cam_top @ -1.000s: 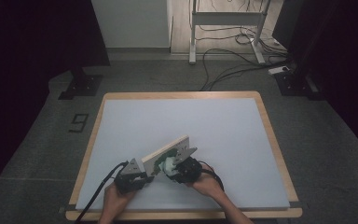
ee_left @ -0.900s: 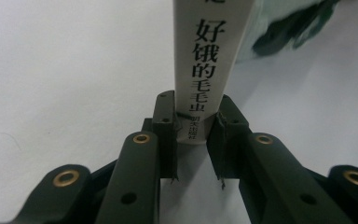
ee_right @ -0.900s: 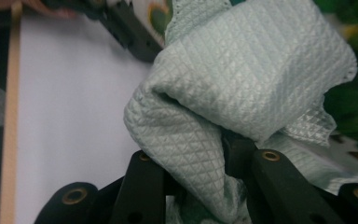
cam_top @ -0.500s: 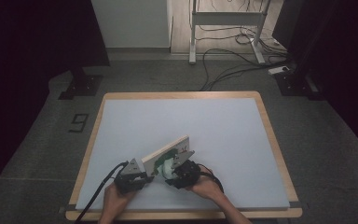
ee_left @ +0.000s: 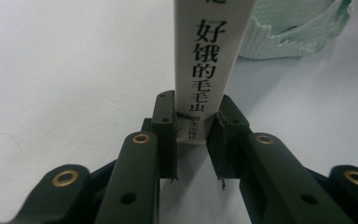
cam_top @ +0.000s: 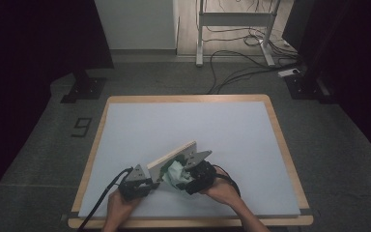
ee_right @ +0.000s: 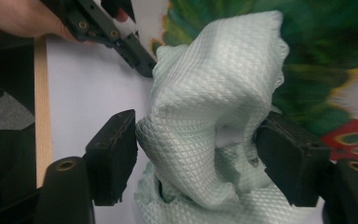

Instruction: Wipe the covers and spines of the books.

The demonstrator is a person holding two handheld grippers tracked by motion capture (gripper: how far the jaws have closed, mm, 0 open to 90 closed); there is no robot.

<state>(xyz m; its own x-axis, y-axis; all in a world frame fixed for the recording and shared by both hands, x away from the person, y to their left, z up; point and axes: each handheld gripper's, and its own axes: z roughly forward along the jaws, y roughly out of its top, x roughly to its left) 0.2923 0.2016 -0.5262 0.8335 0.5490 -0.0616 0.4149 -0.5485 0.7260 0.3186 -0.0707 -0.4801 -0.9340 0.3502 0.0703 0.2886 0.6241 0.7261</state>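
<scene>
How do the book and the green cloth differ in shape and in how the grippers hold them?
The book is stiff and flat, standing on edge; the cloth is soft and crumpled in a heap. The left gripper is shut on the book's spine, while the right gripper has just been opening, its jaws now loose around the cloth. The book bears printed characters; the cloth has a plain woven pattern. Both rest on the white table.

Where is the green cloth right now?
The cloth lies near the table's front edge in the high view, against the book's cover, between the right gripper's opening jaws; the left gripper clamps the book's spine.
</scene>
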